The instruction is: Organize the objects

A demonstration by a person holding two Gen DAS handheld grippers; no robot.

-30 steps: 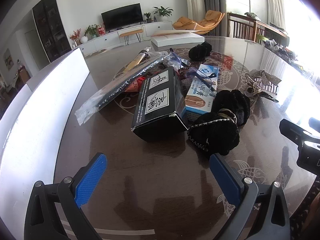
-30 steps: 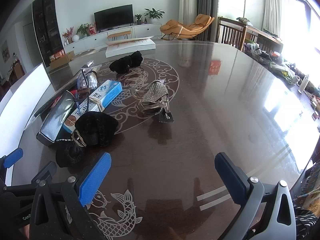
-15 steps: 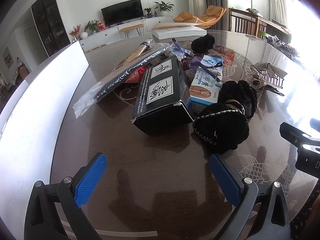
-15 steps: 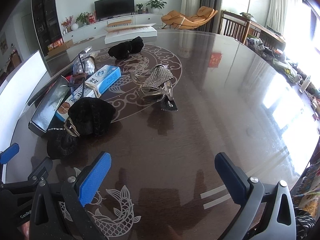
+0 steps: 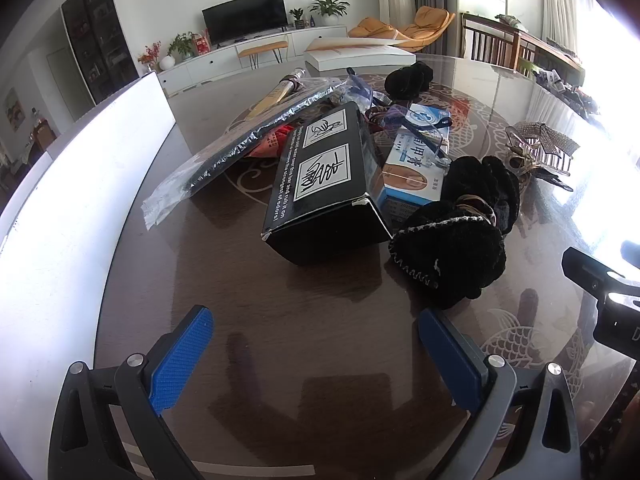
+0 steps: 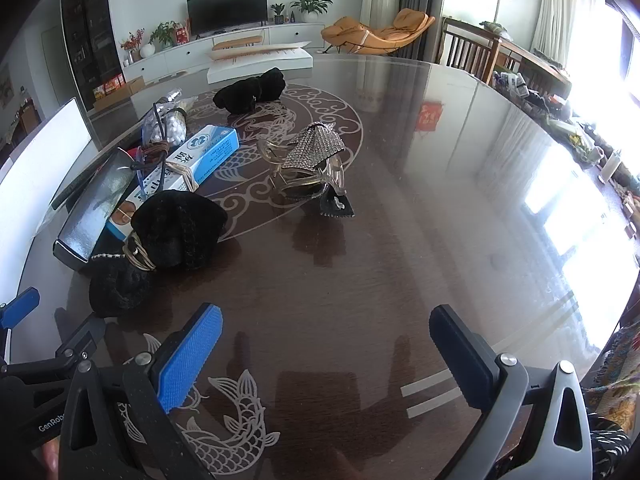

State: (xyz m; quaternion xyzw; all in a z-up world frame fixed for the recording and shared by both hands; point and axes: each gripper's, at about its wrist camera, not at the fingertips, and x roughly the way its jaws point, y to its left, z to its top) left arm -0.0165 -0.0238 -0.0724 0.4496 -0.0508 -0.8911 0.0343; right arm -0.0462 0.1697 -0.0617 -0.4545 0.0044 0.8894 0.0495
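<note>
Left wrist view: the left gripper [image 5: 316,354] is hovering released near the table's [image 5: 280,360] near edge; one black box [image 5: 326,184] is lying ahead, touching a blue-white carton [image 5: 416,160] and black fuzzy slippers [image 5: 460,240], probably two.

Right wrist view: the right gripper [image 6: 326,354] is gaping empty; one rhinestone sandal [image 6: 312,168] is sitting mid-table, another black bundle [image 6: 250,90] toward the far edge.

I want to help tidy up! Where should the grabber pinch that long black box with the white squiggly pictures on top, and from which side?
Probably across the two long sides of the black box, near the end facing the left gripper. That end points straight at the open jaws, and looks narrower than their gap. A blue-and-white box crowds one long side further back, so stay near the front.
</note>
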